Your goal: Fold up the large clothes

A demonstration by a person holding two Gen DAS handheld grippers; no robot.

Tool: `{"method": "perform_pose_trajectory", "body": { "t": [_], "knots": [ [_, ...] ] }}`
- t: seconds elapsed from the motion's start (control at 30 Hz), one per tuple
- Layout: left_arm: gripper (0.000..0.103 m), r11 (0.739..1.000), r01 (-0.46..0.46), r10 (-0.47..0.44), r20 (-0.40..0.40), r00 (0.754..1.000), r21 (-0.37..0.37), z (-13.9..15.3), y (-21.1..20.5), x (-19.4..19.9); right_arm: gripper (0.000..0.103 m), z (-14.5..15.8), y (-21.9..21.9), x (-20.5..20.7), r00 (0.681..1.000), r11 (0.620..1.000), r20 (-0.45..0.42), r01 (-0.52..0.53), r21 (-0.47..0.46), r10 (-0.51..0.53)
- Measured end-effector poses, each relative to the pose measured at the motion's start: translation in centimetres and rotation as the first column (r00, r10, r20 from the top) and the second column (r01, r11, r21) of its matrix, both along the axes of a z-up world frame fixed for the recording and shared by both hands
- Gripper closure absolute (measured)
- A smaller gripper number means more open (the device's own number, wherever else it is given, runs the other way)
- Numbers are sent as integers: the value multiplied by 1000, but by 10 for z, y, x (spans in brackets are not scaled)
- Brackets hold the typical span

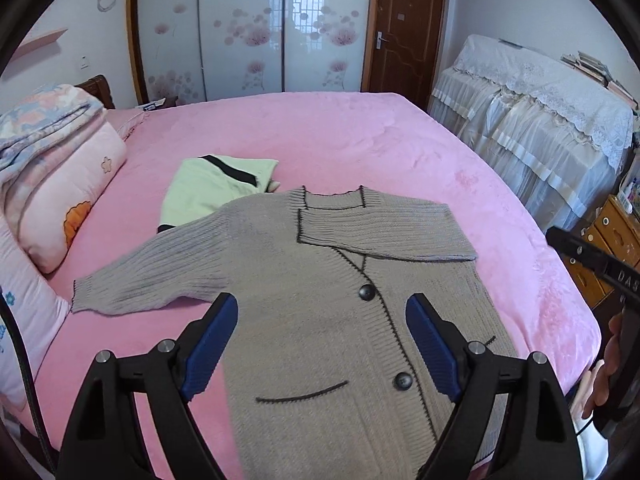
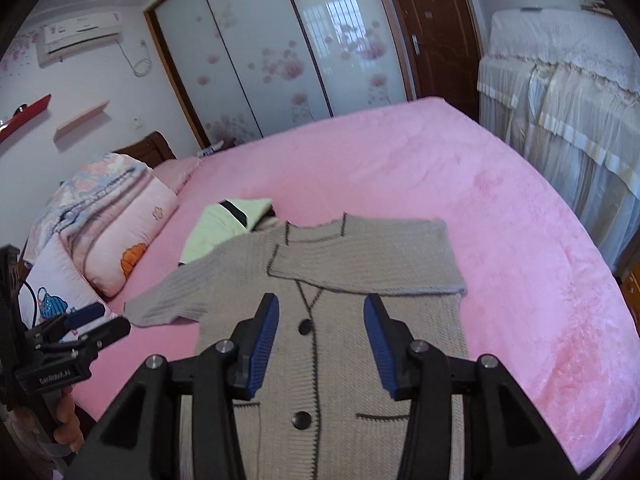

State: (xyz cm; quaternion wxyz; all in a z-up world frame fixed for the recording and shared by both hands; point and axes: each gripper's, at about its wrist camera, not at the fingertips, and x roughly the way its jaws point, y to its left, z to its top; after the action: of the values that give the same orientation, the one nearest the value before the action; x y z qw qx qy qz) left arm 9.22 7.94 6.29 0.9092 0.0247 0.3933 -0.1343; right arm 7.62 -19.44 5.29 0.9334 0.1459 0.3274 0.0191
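Observation:
A grey knit cardigan (image 1: 304, 280) with black trim and dark buttons lies flat, front up, on the pink bed (image 1: 360, 136). Its right sleeve (image 1: 384, 232) is folded across the chest; its left sleeve (image 1: 148, 276) stretches out to the left. My left gripper (image 1: 322, 312) is open and empty, hovering above the cardigan's lower half. My right gripper (image 2: 320, 312) is open and empty above the cardigan (image 2: 360, 272) near its buttons. The left gripper also shows at the left edge of the right wrist view (image 2: 92, 320).
A folded light-green garment (image 1: 212, 188) with a black stripe lies behind the cardigan. Pillows and a folded quilt (image 1: 52, 152) are stacked at the left. A lace-covered piece of furniture (image 1: 540, 120) stands right of the bed, a wooden cabinet (image 1: 612, 240) beside it.

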Motion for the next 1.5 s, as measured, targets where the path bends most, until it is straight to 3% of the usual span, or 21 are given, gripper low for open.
{"method": "perform_pose_trajectory", "body": {
  "t": [0.13, 0.3, 0.37, 0.43, 0.67, 0.93, 1.17, 1.27, 1.43, 1.5],
  "knots": [
    [18, 999, -46, 46, 5, 999, -11, -2, 53, -7, 58, 8, 33, 10, 999, 999, -16, -36, -24, 36],
    [18, 989, -146, 145, -19, 989, -19, -20, 129, 3, 58, 14, 92, 32, 999, 988, -30, -47, -147, 43],
    [18, 984, -179, 178, -27, 984, -20, -30, 160, 10, 52, 11, 122, 49, 997, 978, -54, -59, -202, 49],
    [18, 979, -205, 204, -30, 978, -20, -42, 190, 19, 47, 7, 144, 62, 995, 974, -55, -90, -206, 80],
    [18, 949, -300, 293, -82, 953, -93, -85, 280, 58, 46, -14, 232, 108, 989, 957, -28, -150, -250, 148],
    [18, 862, -462, 425, -199, 883, -208, -156, 358, 112, 47, -51, 289, 150, 973, 947, -10, -227, -225, 231],
    [18, 789, -570, 489, -328, 809, -229, -227, 396, 163, 47, -110, 308, 199, 962, 947, -110, -266, -180, 249],
    [18, 743, -614, 504, -381, 775, -266, -260, 410, 185, 47, -136, 311, 211, 955, 946, -157, -278, -165, 253],
    [18, 662, -670, 530, -422, 735, -336, -294, 424, 213, 47, -167, 308, 211, 939, 935, -201, -312, -169, 278],
    [23, 647, -683, 549, -414, 726, -340, -299, 424, 222, 47, -175, 302, 208, 937, 932, -212, -317, -177, 279]
  ]
}}
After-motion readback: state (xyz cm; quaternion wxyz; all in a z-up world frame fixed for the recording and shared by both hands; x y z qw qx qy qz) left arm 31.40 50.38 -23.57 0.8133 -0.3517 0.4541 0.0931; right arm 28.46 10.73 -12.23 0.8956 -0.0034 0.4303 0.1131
